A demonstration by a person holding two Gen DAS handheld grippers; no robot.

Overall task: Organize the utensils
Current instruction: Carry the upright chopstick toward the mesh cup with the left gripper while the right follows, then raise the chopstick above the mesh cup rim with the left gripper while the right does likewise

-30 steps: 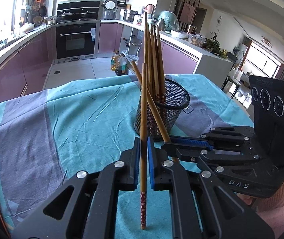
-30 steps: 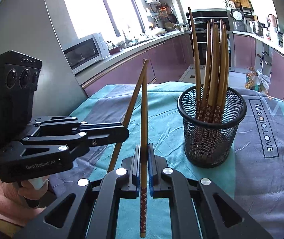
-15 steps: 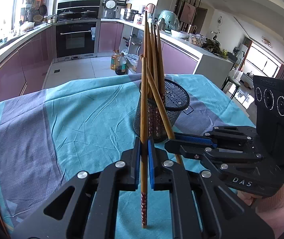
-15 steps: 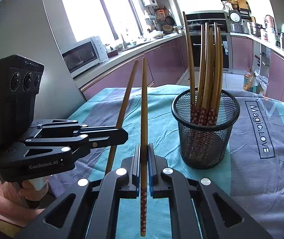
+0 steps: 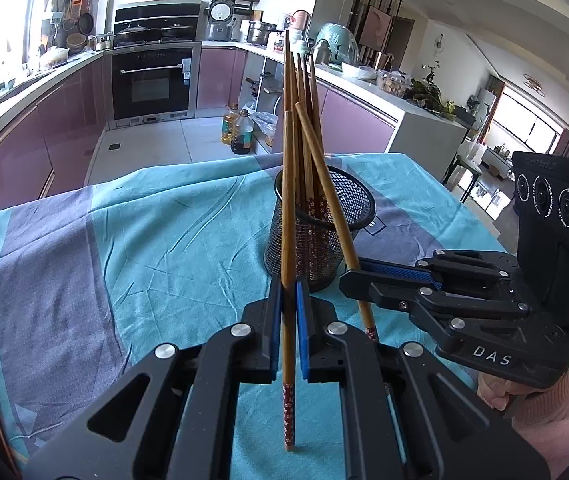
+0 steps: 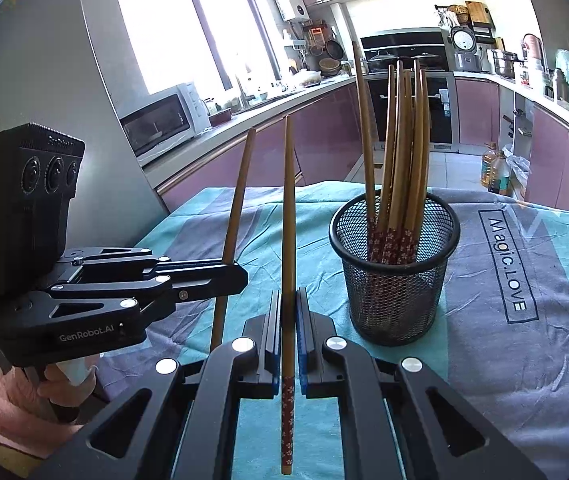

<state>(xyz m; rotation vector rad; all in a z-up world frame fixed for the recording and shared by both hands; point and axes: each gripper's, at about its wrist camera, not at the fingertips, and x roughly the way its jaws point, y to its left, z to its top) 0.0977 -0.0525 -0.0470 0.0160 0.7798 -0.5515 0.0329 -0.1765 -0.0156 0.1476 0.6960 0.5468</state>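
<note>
the left gripper [image 5: 289,280] is clamped on a wooden chopstick [image 5: 288,248], its blue pads [image 5: 274,320] pressing the shaft from both sides; the stick stands nearly upright between them, plain end up, and its red flower-patterned end [image 5: 289,412] hangs below the fingers over the teal and grey tablecloth [image 5: 132,240]. the right gripper [image 6: 289,292] grips a second chopstick [image 6: 288,240] the same way, upright, with the patterned end [image 6: 287,420] below its pads. seen from the left wrist, the right gripper sits just to the right and slightly ahead, lying on its side, and its chopstick leans left across the front of the black wire-mesh holder [image 5: 348,208]. that holder stands on the cloth just beyond the left gripper's fingertips and, from the right wrist, ahead and to the right of the right gripper. a bundle of matching chopsticks [image 6: 400,152] stands in it, patterned ends down, plain ends fanning above the rim. whether the right gripper's chopstick touches the holder's rim is hard to say, since the two overlap in the left wrist view. a hand in a pink sleeve [image 6: 56,384] holds the left gripper's handle, low and left of the right gripper. printed lettering [image 6: 504,264] lies on the cloth to the right of the holder.
</note>
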